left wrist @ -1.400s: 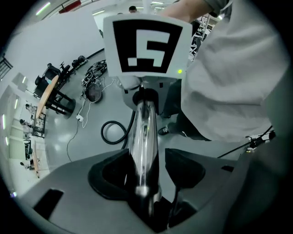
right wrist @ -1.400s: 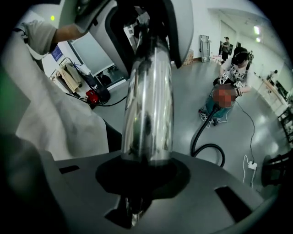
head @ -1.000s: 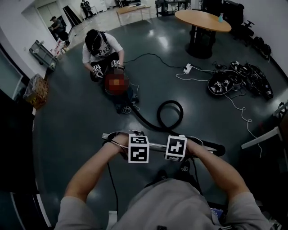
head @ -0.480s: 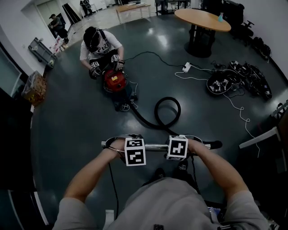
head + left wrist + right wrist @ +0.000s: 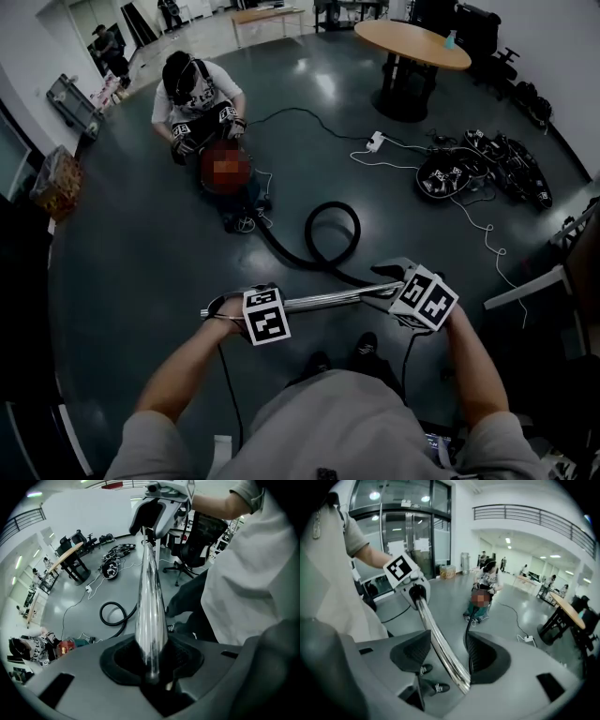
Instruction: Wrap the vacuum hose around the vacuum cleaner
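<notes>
I hold a chrome vacuum wand [image 5: 319, 301] level in front of me, above the floor. My left gripper [image 5: 253, 309] is shut on its left part; in the left gripper view the pads [image 5: 187, 656] press the tube [image 5: 150, 611]. My right gripper [image 5: 403, 286] is at the wand's right end. Its jaws are opening: the tube [image 5: 440, 641] runs between the pads [image 5: 412, 653] with a gap on the left. The black hose [image 5: 330, 234] loops on the floor and runs to the red vacuum cleaner [image 5: 225, 169].
A person [image 5: 197, 89] with grippers crouches over the vacuum. A round wooden table [image 5: 412, 42] stands at the back right. A power strip [image 5: 375, 142] with white cable and a pile of black gear [image 5: 483, 169] lie on the right. An office chair [image 5: 197, 531] stands behind me.
My right gripper has slid right along the wand and its jaws have loosened. The wand now tilts slightly, right end higher. The left gripper keeps its hold.
</notes>
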The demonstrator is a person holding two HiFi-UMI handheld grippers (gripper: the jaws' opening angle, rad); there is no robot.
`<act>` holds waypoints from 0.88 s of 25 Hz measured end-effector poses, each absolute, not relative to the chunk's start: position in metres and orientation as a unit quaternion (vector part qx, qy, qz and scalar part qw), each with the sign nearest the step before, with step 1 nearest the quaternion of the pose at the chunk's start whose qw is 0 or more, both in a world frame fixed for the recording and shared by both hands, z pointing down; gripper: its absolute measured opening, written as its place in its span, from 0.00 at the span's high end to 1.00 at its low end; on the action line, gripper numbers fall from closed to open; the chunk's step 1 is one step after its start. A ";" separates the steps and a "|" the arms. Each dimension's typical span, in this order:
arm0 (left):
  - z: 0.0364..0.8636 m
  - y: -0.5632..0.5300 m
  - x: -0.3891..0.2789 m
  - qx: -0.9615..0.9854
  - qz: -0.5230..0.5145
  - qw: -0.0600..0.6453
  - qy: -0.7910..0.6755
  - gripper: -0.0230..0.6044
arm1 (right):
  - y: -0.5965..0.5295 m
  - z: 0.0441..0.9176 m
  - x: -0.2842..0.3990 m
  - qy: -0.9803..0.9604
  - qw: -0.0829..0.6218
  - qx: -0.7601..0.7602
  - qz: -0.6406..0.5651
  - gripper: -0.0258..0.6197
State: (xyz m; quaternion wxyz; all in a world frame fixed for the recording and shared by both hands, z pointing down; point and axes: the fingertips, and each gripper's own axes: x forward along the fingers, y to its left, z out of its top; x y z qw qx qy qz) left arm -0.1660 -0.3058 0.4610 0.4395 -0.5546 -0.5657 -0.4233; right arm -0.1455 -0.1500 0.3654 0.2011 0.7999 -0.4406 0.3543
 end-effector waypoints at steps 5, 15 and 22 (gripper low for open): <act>0.462 -0.295 -0.154 -0.581 -0.430 0.406 -0.559 0.73 | -0.116 0.340 -0.137 -0.371 0.070 0.870 0.316 0.60; 0.476 -0.253 -0.134 -0.643 -0.450 0.329 -0.525 0.73 | -0.115 0.381 -0.132 -0.342 -0.122 0.870 0.332 0.60; 0.472 -0.227 -0.125 -0.682 -0.470 0.270 -0.491 0.73 | -0.121 0.404 -0.104 -0.324 -0.270 0.840 0.341 0.60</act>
